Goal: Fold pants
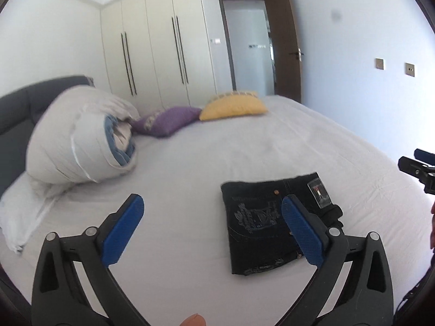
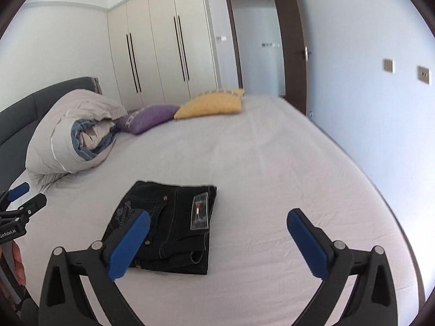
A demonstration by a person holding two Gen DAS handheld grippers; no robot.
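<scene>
Pants [image 1: 274, 222] lie on the bed [image 1: 244, 146] as a compact dark rectangle, several layers deep, waistband label and rivets facing up. Near edge of the mattress, roughly between the two grippers. White sheet under them, lightly creased.

Left to right across the scene:
- Grey headboard [image 1: 16, 114] at far left, rolled duvet [image 1: 81, 138] against it.
- Purple cushion [image 1: 168, 121], then yellow cushion [image 1: 233, 106] just beside it, both well apart from the pants.
- Left gripper [image 1: 212, 225]: jaws spread wide, nothing between the blue pads [image 1: 122, 233]. Raised above the sheet; its right pad overlaps the pants in the left wrist view, but contact cannot be told.
- Pants bundle, edges mostly squared; one belt loop or corner of fabric [image 2: 197, 256] sticks out at the near right corner in the right wrist view.
- Right gripper [image 2: 217, 241]: also wide, holding nothing, off to the right of the bundle, not touching it.
- Wardrobe [image 2: 160, 51] and open door [image 2: 293, 43] behind, far side of the room.

Judgement: folding looks essentially finished; both tools appear released and clear of the cloth. What remains, if anything, is tidying. A next move would call for a light press or tuck on the loose near corner, coming in low and with jaws narrowed so the pads do not snag the top layer and drag the stack open. Denim looks stiff enough to hold its fold.
</scene>
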